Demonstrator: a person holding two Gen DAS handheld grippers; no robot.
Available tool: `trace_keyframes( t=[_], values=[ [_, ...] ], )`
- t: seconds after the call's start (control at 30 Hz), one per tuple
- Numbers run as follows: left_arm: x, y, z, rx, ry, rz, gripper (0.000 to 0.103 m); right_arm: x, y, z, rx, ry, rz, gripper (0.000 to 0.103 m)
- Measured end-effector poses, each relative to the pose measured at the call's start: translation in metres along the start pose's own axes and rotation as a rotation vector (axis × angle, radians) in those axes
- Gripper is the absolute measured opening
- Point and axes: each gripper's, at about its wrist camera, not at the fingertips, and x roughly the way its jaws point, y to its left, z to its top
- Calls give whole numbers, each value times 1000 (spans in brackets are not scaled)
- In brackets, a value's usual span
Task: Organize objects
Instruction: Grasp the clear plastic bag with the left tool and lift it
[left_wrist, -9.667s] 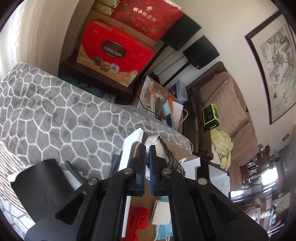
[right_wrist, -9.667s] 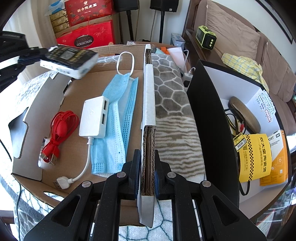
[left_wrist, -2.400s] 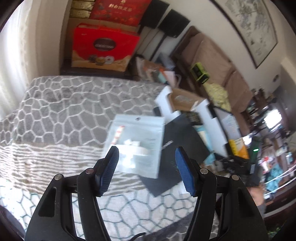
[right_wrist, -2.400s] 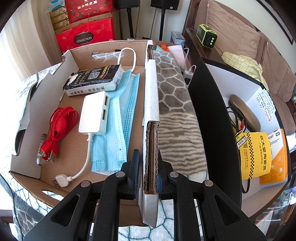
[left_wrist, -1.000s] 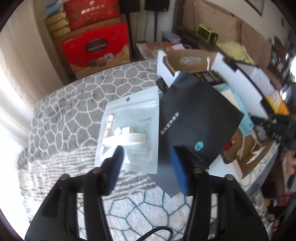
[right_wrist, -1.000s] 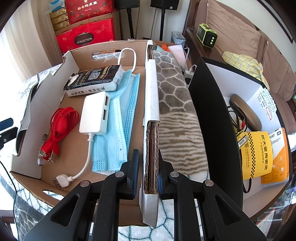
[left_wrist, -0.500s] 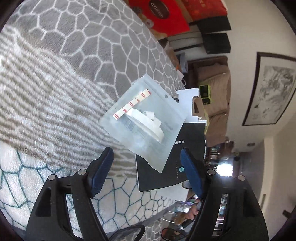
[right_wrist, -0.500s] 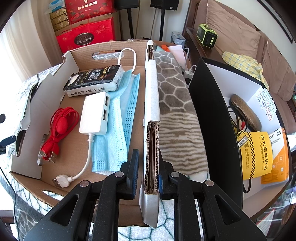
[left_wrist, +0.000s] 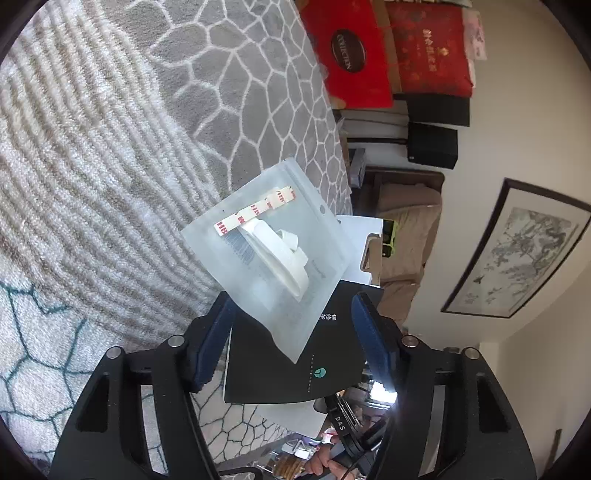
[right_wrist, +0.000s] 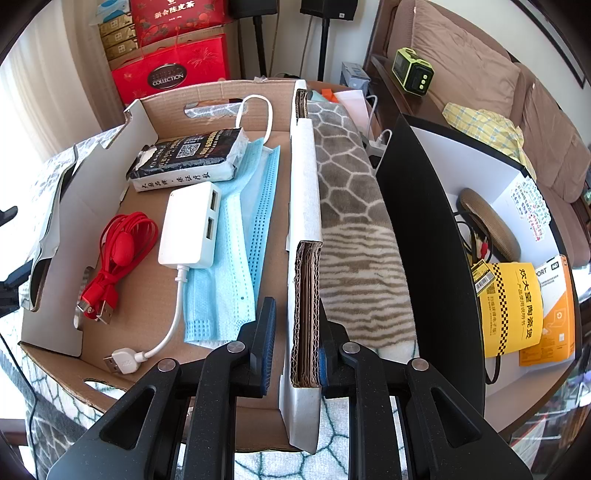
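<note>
My left gripper (left_wrist: 291, 332) is open, its jaws astride the near corner of a clear plastic pouch (left_wrist: 269, 258) holding white parts and a red-and-white strip. The pouch lies on a black booklet (left_wrist: 295, 362) on the grey patterned blanket (left_wrist: 110, 147). My right gripper (right_wrist: 295, 343) straddles the right wall (right_wrist: 304, 280) of the cardboard box; the left jaw stands slightly off the wall. Inside the box lie a black packet (right_wrist: 188, 158), a white USB hub (right_wrist: 190, 225), a blue face mask (right_wrist: 236, 251) and a red cable (right_wrist: 118, 254).
A black box (right_wrist: 436, 258) with a yellow leaflet (right_wrist: 513, 310) and orange pack stands right of the cardboard box. Red gift boxes (right_wrist: 173, 70) and speakers stand behind. A brown sofa (right_wrist: 517, 74) is at the far right.
My left gripper has moved closer to the pouch, which now sits between its open jaws. My right gripper's left jaw has opened slightly off the box wall.
</note>
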Motion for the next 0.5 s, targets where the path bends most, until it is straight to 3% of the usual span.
trace_keyframes(
  t=[0.2,0.3,0.43,0.5],
  values=[
    [15,15,-6,-147,0,-32,53,0,0,0,0,0,0,18],
    [13,16,-7,-148,-63,-35,42,0,0,0,0,0,2,18],
    [11,22,1,-183,-127,-50,35,0,1,0,0,-1,3,19],
    [15,23,4,-179,-117,-35,21,0,0,0,1,-2,4,19]
  ],
)
